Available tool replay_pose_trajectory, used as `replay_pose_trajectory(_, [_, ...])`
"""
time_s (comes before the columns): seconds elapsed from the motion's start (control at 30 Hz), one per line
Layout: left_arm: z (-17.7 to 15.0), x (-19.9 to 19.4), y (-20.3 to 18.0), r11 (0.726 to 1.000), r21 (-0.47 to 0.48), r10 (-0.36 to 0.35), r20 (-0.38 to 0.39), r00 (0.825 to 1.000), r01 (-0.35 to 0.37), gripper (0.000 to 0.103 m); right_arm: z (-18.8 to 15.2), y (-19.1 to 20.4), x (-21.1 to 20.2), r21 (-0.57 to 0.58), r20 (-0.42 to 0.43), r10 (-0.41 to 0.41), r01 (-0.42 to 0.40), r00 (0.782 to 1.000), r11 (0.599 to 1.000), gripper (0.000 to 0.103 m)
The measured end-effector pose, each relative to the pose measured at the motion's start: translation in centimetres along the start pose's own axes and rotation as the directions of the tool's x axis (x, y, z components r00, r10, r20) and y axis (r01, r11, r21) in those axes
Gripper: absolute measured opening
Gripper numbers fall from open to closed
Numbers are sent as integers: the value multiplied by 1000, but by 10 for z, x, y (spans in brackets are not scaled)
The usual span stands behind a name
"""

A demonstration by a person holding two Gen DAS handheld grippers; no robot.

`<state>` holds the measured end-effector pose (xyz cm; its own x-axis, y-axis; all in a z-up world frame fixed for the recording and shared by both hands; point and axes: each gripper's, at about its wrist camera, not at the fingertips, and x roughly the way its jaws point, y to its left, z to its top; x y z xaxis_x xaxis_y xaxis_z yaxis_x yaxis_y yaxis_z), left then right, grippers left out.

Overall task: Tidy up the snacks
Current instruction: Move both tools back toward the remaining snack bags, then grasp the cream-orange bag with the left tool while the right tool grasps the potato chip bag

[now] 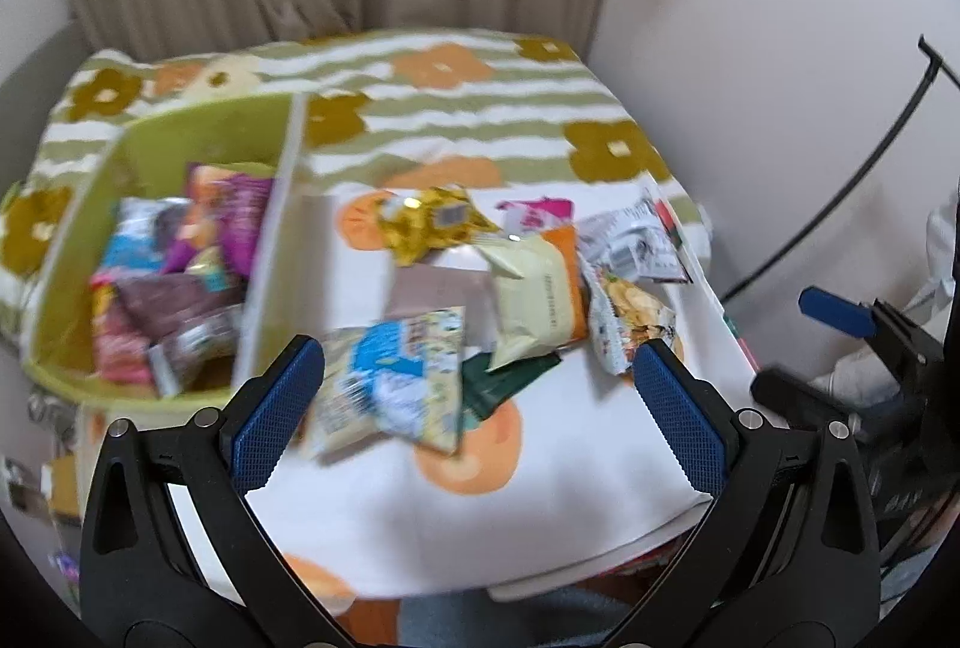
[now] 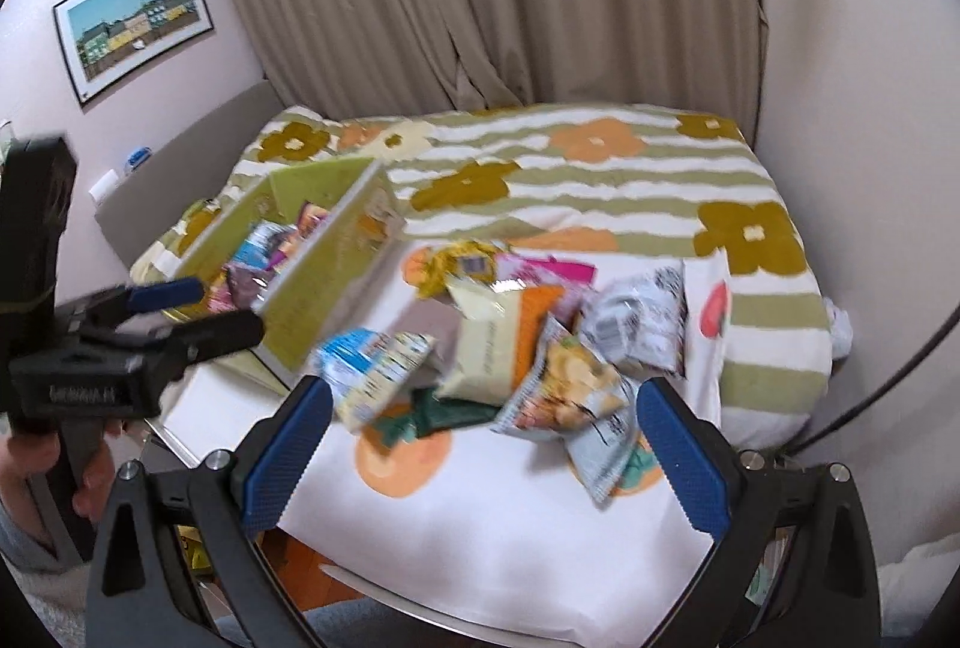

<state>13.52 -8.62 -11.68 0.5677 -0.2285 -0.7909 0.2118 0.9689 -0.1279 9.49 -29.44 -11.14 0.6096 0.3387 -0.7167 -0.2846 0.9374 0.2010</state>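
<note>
L gripper (image 1: 480,396) agape, empty – blue snack pkt (image 1: 396,378) btwn pads | R gripper (image 2: 483,438) agape, empty – snack pile (image 2: 540,336) just ahead

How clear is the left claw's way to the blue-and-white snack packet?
Probably clear, yes. The left claw is open with the blue-and-white snack packet just ahead, on top of the pile and uncovered. The green box stands close on its left.

Snack packets (image 1: 528,288) lie heaped on the cloth (image 1: 480,498), right of the box (image 1: 198,132) holding more.
</note>
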Motion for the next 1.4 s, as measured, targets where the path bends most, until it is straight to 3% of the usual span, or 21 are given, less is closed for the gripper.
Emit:
replay_pose_trajectory(0.17, [16, 68, -11, 994, 50, -96, -99, 990, 101, 102, -16, -22, 25, 21, -62, -35, 36, 997, 999, 101])
replay_pose_trajectory(0.5, [32, 165, -15, 974, 69, -193, -232, 954, 214, 102, -34, -44, 86, 1, -183, -65, 66, 981, 998, 101])
replay_pose_trajectory(0.67, [32, 197, -19, 964, 72, -226, -287, 931, 256, 93, -44, -40, 117, -50, -231, -110, 101, 967, 994, 101])
replay_pose_trajectory(0.83, [29, 209, -23, 956, 84, -244, -310, 919, 282, 92, -45, -41, 135, -103, -235, -165, 144, 958, 984, 101])
replay_pose_trajectory(0.9, [28, 211, -24, 952, 90, -252, -316, 915, 293, 77, -44, -43, 139, -118, -234, -173, 149, 957, 982, 101])
replay_pose_trajectory(1.03, [24, 213, -21, 946, 67, -279, -327, 903, 317, 62, -43, -44, 148, -149, -224, -185, 154, 957, 977, 101])
replay_pose_trajectory(1.4, [18, 190, -18, 941, 84, -288, -307, 907, 328, 56, -40, -45, 163, -164, -200, -191, 159, 961, 974, 101])
